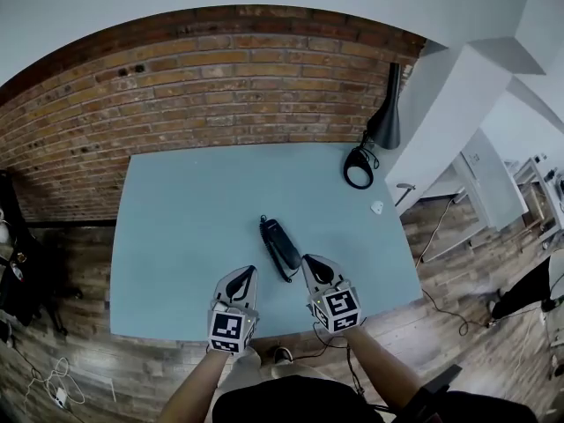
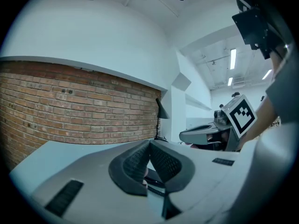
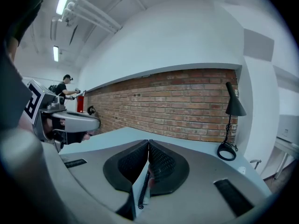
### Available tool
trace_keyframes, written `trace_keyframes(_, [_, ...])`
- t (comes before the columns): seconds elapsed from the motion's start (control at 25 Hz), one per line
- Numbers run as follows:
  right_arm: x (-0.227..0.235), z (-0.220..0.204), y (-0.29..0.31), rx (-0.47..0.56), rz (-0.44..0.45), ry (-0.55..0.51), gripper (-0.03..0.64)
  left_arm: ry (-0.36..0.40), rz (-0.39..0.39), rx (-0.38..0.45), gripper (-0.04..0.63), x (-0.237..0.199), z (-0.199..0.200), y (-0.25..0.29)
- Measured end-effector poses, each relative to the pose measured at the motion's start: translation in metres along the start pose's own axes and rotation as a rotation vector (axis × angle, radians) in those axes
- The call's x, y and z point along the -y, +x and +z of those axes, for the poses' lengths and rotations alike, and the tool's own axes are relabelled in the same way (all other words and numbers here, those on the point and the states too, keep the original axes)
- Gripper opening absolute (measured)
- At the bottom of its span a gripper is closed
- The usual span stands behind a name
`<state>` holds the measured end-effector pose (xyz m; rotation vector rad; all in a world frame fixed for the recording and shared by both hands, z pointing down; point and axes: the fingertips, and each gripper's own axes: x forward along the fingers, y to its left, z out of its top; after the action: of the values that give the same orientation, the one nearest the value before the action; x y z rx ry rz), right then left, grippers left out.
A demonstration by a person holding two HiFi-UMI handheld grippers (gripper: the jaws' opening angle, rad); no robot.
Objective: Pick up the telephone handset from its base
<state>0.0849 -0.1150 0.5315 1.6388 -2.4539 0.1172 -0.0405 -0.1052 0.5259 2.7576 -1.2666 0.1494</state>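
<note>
Handset (image 1: 280, 245) at middle of counter (image 1: 185, 210), not yet lifted.
Head view: left hand-held gripper (image 1: 249, 274) and right hand-held gripper (image 1: 308, 263) just short of it, either side. Gripper views: each pressed together, empty. Probably light, rigid, smooth; hold across narrow middle.

- my head view is bright and even, and the table (image 1: 176, 236) carries only faint, soft shadows.
- its fisheye lens bends the brick wall (image 1: 176, 95) into an arc, and the wooden floor (image 1: 115, 368) at the edges sits darker.
- in my right gripper view, ceiling tube lights (image 3: 63, 1) flare at the upper left.
- in my left gripper view, light strips (image 2: 232, 59) glare white at the right.
- both gripper views have black rounded corners, and the left gripper (image 2: 149, 146), close to the lens, looks soft.
</note>
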Motion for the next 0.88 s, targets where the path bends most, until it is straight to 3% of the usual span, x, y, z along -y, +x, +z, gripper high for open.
trace_keyframes(0.48, [0.012,0.014,0.044,-0.038,-0.098,-0.001,0.015,-0.046,-0.106,0.011,0.015,-0.031,0.008,0.029])
trace_keyframes(0.88, [0.027,-0.034,0.101,-0.142,0.003,-0.001,0.033,-0.067,0.008,-0.063,0.015,-0.06,-0.01,0.046])
